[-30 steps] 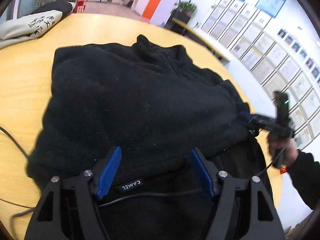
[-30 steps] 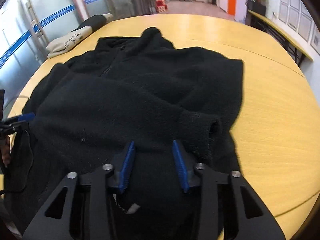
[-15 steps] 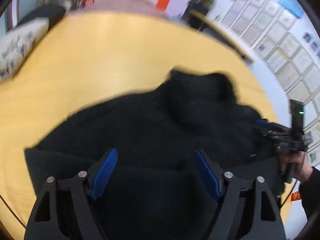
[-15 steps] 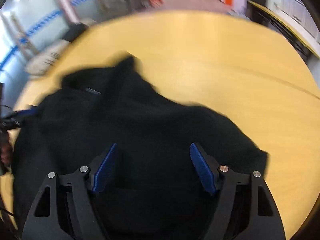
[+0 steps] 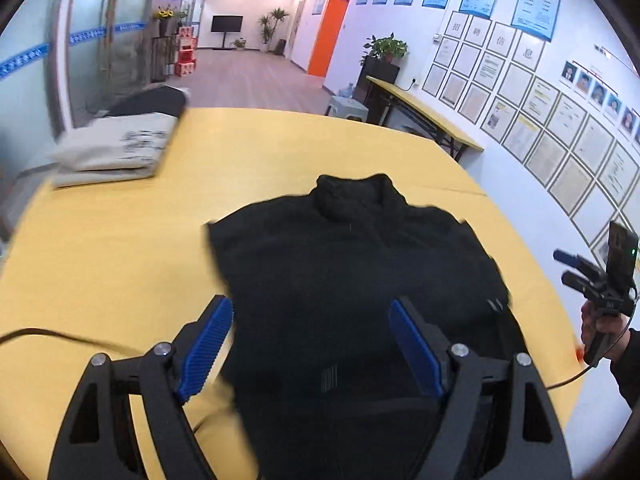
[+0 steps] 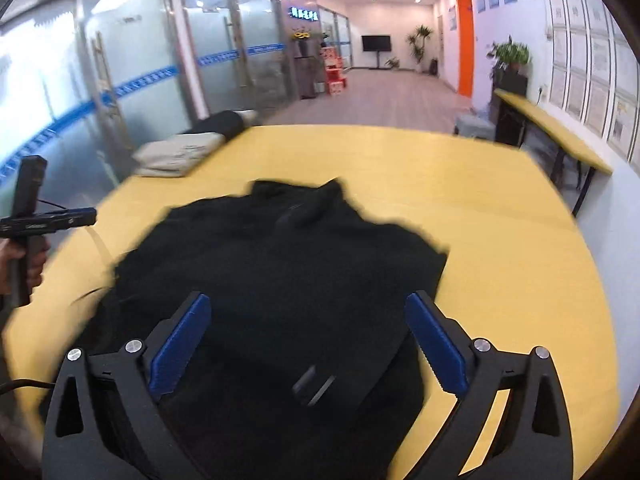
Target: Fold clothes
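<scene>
Left wrist view has the big yellow table with the black fleece jacket folded on it, collar pointing away. Behind it sits a stack of 2 folded garments. Left gripper and right gripper both hover above, jaws spread wide, holding nothing.

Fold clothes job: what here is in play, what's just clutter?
In play:
black fleece jacket
left tongs, open
right tongs, open

Lying about:
folded beige garment
dark garment behind it
yellow table
</scene>
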The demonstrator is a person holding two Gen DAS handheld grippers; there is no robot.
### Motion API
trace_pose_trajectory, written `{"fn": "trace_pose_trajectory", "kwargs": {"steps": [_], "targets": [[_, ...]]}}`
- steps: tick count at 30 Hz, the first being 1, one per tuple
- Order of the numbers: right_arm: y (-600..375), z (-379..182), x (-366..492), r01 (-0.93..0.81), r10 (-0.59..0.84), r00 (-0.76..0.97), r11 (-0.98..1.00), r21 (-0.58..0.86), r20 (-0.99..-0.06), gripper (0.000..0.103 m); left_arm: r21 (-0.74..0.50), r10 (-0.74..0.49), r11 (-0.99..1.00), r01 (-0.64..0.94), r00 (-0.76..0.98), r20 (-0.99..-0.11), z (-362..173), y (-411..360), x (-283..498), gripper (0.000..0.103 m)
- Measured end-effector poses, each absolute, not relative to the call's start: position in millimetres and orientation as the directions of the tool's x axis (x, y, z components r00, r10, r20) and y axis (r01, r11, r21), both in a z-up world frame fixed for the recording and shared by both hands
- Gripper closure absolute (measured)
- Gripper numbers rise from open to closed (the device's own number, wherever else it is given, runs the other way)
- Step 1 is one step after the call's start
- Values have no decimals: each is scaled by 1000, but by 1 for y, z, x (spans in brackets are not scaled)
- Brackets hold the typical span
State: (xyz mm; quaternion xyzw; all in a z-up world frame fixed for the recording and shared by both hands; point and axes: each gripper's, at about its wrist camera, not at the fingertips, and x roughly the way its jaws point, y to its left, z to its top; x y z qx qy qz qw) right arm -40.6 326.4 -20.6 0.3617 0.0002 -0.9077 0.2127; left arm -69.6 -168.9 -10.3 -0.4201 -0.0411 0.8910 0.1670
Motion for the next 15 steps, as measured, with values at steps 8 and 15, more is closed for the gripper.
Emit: {"fn": "trace_pose_trajectory", "kwargs": {"steps": [8, 15], "targets": [[360, 12, 107, 349, -379, -597, -916, 197, -707, 4, -152, 241, -966, -209, -517, -821, 62, -213, 87, 12], [396, -38, 178, 393, -404, -527, -896, 207, -748, 4, -262, 330, -941, -213, -415, -848, -22, -178, 130, 12]]}}
